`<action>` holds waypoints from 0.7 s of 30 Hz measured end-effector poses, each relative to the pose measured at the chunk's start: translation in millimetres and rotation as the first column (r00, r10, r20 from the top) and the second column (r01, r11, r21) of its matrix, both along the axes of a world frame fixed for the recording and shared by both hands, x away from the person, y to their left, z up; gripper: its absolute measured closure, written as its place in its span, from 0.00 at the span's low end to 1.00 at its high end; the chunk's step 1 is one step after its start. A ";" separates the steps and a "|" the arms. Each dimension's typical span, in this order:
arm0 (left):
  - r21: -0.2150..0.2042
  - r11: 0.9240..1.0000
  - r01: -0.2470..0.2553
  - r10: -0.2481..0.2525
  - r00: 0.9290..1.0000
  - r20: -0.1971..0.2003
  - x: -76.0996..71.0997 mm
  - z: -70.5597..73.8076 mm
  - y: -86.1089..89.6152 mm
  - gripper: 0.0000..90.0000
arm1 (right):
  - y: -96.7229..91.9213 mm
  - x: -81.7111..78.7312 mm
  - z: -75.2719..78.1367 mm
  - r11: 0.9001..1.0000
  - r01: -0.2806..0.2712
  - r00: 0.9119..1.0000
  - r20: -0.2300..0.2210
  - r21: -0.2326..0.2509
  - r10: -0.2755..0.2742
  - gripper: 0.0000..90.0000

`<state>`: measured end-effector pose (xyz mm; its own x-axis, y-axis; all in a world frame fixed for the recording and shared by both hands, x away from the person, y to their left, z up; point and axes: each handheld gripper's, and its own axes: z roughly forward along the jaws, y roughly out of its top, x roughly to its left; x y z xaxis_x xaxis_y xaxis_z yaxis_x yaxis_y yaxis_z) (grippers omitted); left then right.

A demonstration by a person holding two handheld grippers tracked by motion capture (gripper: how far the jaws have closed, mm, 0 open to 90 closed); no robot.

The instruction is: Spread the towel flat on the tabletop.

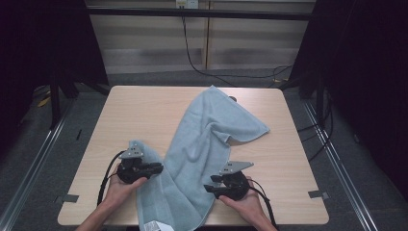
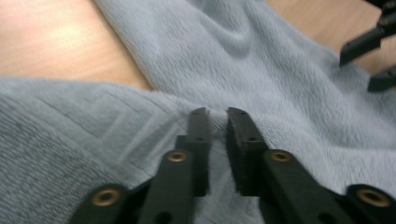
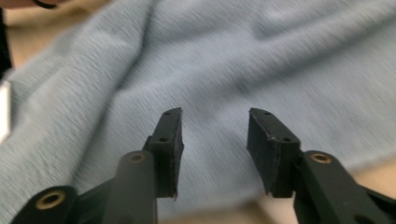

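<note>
A light blue towel (image 1: pixel 202 144) is found spread diagonally over the wooden table (image 1: pixel 139 110), rumpled and partly folded on itself. One corner lies near the far edge of the table; the near end hangs over the front edge, where a white label (image 1: pixel 155 226) is seen.

The left gripper (image 1: pixel 156 169) is held in the person's left hand (image 1: pixel 122 185) at the towel's left edge, near the front of the table. In the left gripper view its jaws stand narrow, with only a slim gap between them, and a raised fold of the towel (image 2: pixel 140 126) is seen at the fingertips. Whether the pads actually press on the cloth cannot be told from the pictures (the fold appears pinched at the tips).

The right gripper (image 1: pixel 208 188) is held in the right hand (image 1: pixel 243 199) at the towel's right edge, tips pointing toward the cloth. In the right gripper view its jaws stand moderately apart over the towel (image 3: pixel 261 70), and nothing is clamped between them. The picture there is blurred.

The two grippers are well apart, with the towel's near portion lying between them.
</note>
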<state>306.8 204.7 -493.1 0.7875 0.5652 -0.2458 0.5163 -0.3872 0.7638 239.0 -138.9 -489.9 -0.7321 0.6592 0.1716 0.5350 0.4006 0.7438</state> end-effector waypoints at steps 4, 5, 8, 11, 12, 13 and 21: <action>-0.001 1.000 0.023 -0.023 1.000 -0.009 -8.4 0.7 2.5 1.00 | -11.1 -1.4 -6.6 0.998 0.056 0.998 0.009 -0.040 -0.055 0.56; -0.006 0.999 0.031 -0.031 0.999 -0.014 -10.4 1.5 2.8 1.00 | -12.3 -1.3 -6.5 0.998 0.054 0.999 0.008 -0.041 -0.053 0.57; -0.025 0.999 0.040 -0.041 0.999 -0.007 -13.9 5.0 4.5 1.00 | -9.2 -1.3 -10.2 0.995 0.052 0.998 0.025 -0.083 -0.050 0.57; -0.063 0.998 0.014 -0.014 1.000 0.012 -8.3 12.5 8.4 0.94 | -6.5 -1.2 -12.3 0.992 0.041 0.997 0.067 -0.121 -0.033 0.66; -0.086 0.996 0.003 -0.003 1.000 0.006 -5.0 15.0 10.1 0.93 | -7.5 0.7 -12.7 0.991 0.045 0.996 0.078 -0.123 -0.036 0.72; -0.093 0.996 -0.009 0.010 1.000 0.009 -1.6 17.1 11.7 0.90 | -9.4 2.6 -12.7 0.992 0.049 0.997 0.071 -0.117 -0.041 0.80; -0.098 0.991 -0.089 0.091 0.996 0.010 8.9 17.2 27.2 0.75 | -38.0 25.8 -11.2 0.986 0.115 0.993 0.038 -0.120 -0.111 0.95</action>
